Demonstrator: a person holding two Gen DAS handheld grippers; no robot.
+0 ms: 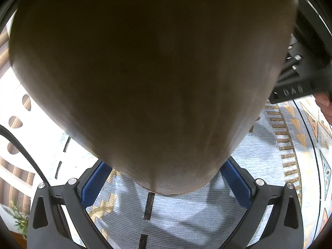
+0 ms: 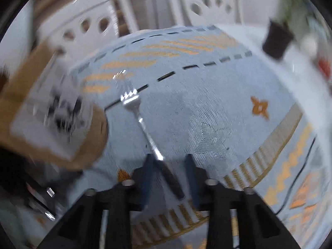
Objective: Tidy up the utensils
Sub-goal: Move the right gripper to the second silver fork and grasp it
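Observation:
A big tan utensil holder (image 1: pixel 153 78) fills the left wrist view. My left gripper (image 1: pixel 165 180) is shut on its lower part, with a blue pad on each side. In the right wrist view the holder (image 2: pixel 12 95) stands at the left, blurred, with several utensils (image 2: pixel 62 108) in it. A fork (image 2: pixel 143 124) with a black handle lies on the pale blue patterned cloth (image 2: pixel 217 103), tines pointing away. My right gripper (image 2: pixel 169 166) is low over it and open. The handle passes slantwise between the blue fingers (image 2: pixel 189 176), and the pads do not clamp it.
White chairs (image 2: pixel 209 6) with drop-shaped holes stand behind the table. A dark plant pot (image 2: pixel 277 41) and something red (image 2: pixel 325 66) sit at the far right. The right gripper's black body (image 1: pixel 300 72) and a hand (image 1: pixel 324 103) show beside the holder.

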